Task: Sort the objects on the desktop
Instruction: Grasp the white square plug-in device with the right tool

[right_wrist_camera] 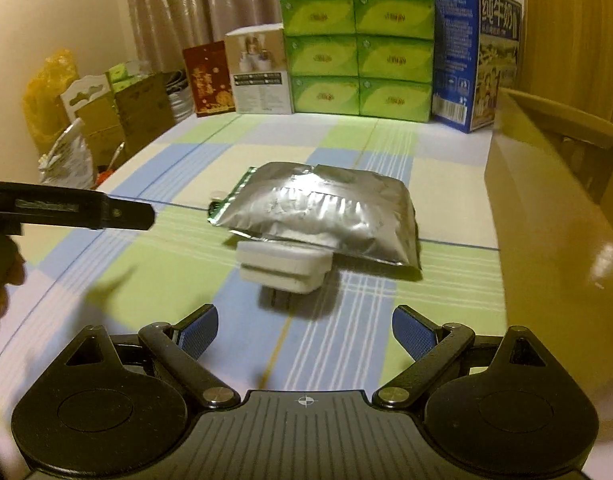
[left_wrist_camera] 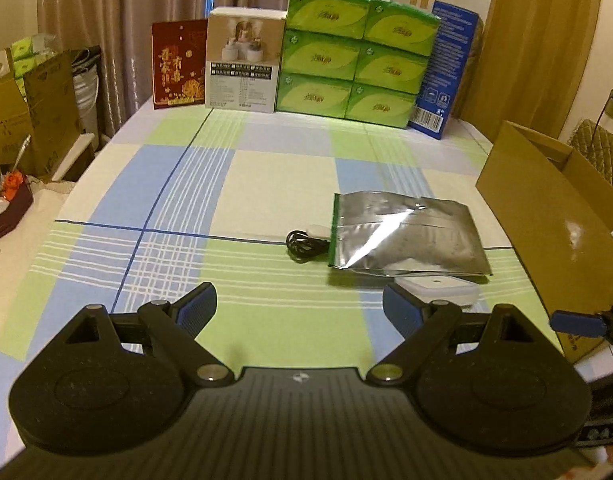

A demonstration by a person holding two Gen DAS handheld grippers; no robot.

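On the checked cloth lie one foil pouch, one white box, one black cable; both grippers' jaws gape empty

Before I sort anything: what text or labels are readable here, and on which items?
"纯牛奶": side of the blue carton.
Barcode, digits too small: blue carton's front, low down.
Green tissue packs: gold logos, blurred.
Red box: gold characters, unreadable.
White box: label print too small.
Foil pouch: no text visible.
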